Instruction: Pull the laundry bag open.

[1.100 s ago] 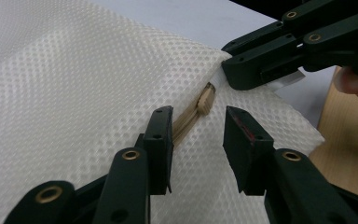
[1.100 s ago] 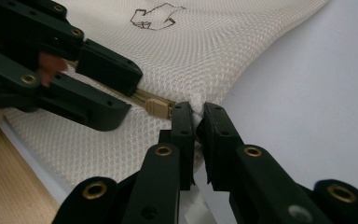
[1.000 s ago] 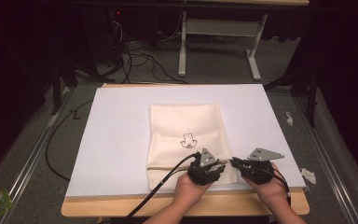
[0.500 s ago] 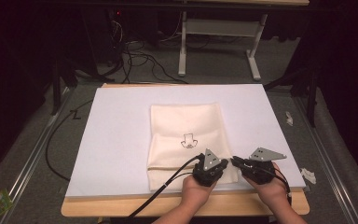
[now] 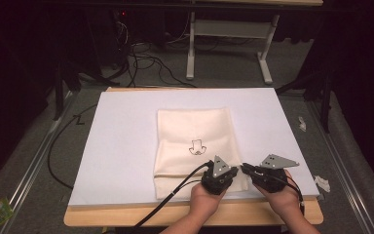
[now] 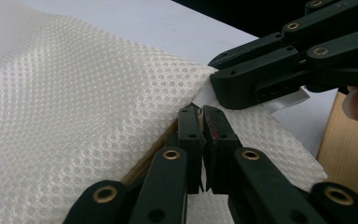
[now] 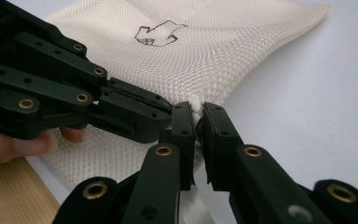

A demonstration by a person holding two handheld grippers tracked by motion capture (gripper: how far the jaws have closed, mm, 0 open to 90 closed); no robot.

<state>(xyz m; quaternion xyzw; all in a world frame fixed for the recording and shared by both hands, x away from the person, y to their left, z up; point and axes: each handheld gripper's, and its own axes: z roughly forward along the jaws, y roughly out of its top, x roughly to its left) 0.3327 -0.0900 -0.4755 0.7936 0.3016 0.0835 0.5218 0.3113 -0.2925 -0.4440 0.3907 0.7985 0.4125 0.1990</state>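
I'm looking down on the table (image 5: 126, 146), covered in a white sheet with a bare wooden strip along the near edge. A cream mesh bag (image 5: 195, 129) lies flat in the middle of it, long side running away from me, with a small black drawing (image 5: 196, 146) printed on it near the centre. A fold line crosses the bag close to its near end.

Both my hands are at the bag's near right corner. The left gripper (image 5: 220, 176) sits on top of the bag's near edge, its grey 3-cornered plate facing up and its black cable trailing off to the near left. The right gripper (image 5: 253, 171) is just beside it, on the white sheet, pointing left toward that same corner.

In the left gripper view, my jaws are closed on the mesh edge (image 6: 186, 105), cloth bunched right at the tips, and the other gripper's black jaw (image 6: 261, 84) meets the same corner from the right, touching the fabric. A white tape or tab (image 6: 289, 100) pokes out beneath it.

In the right gripper view, the jaws pinch a small pucker of mesh (image 7: 195, 105) at the corner, nearly shut around it. The left gripper (image 7: 163, 112) comes in from the left, its tips against mine, with fingers (image 7: 23, 144) behind it.
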